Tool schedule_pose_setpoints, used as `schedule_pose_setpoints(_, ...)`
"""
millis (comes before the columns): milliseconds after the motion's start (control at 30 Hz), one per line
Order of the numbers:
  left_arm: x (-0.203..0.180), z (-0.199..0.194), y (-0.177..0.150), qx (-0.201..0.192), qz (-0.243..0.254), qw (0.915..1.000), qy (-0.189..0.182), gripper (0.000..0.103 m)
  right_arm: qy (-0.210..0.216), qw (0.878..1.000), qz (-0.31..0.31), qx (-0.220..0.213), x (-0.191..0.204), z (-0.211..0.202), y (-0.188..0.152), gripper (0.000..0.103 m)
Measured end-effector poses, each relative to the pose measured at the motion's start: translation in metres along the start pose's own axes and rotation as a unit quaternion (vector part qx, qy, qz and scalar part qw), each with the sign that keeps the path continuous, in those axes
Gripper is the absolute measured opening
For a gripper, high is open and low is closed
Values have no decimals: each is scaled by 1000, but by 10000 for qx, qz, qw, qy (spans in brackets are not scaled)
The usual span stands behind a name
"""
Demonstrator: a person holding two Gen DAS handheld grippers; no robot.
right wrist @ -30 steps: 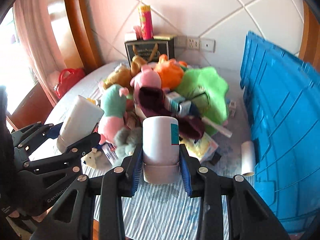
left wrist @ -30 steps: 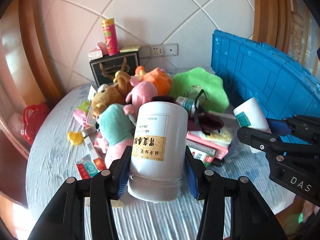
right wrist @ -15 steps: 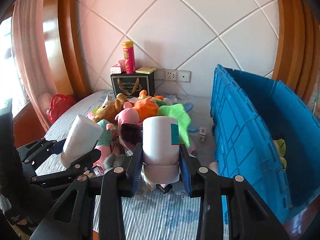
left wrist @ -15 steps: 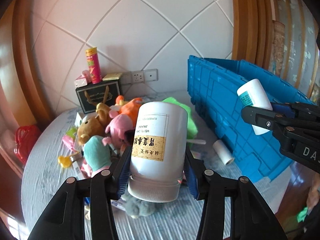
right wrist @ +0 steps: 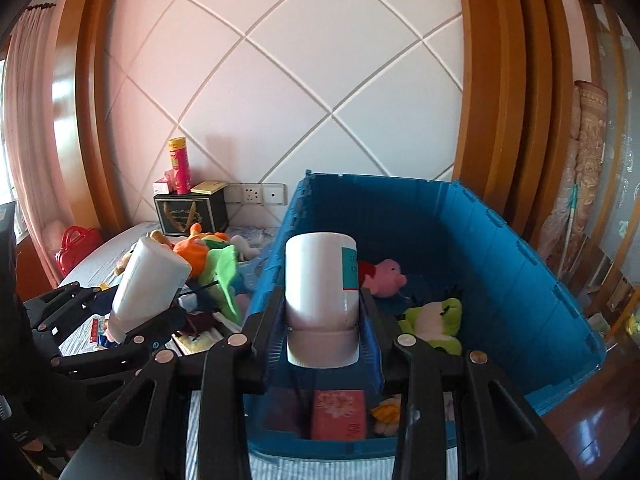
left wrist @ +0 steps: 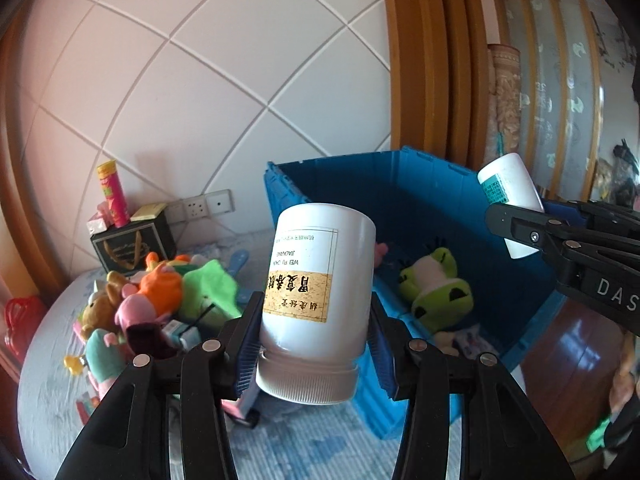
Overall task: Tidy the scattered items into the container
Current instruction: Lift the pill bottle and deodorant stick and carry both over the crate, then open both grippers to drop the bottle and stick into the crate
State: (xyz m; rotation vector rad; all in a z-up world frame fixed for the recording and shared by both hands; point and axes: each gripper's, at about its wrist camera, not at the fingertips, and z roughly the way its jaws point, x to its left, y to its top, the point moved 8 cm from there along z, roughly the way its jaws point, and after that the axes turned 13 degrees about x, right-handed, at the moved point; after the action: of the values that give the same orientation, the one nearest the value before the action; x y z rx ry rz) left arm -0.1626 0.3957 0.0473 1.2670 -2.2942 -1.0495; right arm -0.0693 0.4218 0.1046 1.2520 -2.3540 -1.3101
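My left gripper is shut on a wide white jar with a gold label, held upside down, cap toward the camera, near the left wall of the blue crate. My right gripper is shut on a slimmer white bottle with a teal label, held above the blue crate. Each gripper shows in the other's view: the right one over the crate, the left one beside it. A heap of plush toys lies on the bed.
Inside the crate lie a green frog plush, a pink pig plush, a red box and a small yellow toy. A black box with a pink tube stands by the tiled wall. A red bag sits at far left.
Both grippers rose and swung right from above the toy heap to the blue crate, each still holding its bottle. The crate's inside has come into view.
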Motion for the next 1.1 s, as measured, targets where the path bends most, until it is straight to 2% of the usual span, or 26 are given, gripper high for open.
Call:
schedule_pose_setpoints(233,-81,40,24,376,19,9993,-70,47,-184,9991,121,360,-89,28,-7,34)
schedule_pose_setpoints(433,-120,74,32,749,131,9971,-38,47,-235,9972,317,635,-139,54,-16,34)
schedule_pose_setpoints(633,-137,98,33,986,166,9950,43,47,-166,9959,414,787,-159,70,-22,34)
schedule_pose_setpoints(867,-140,96,39,928,142,9955,127,48,-168,9953,467,832,-168,75,-22,34)
schedule_pose_setpoints(933,-139,96,42,912,137,9956,160,51,-181,9955,472,806,-168,74,-20,34)
schedule_pose_setpoints(967,-139,96,42,910,143,9956,185,59,-187,9955,481,795,-168,74,-19,34)
schedule_pose_setpoints(1100,-137,95,42,899,135,9956,213,67,-225,9955,500,771,-171,72,-17,34)
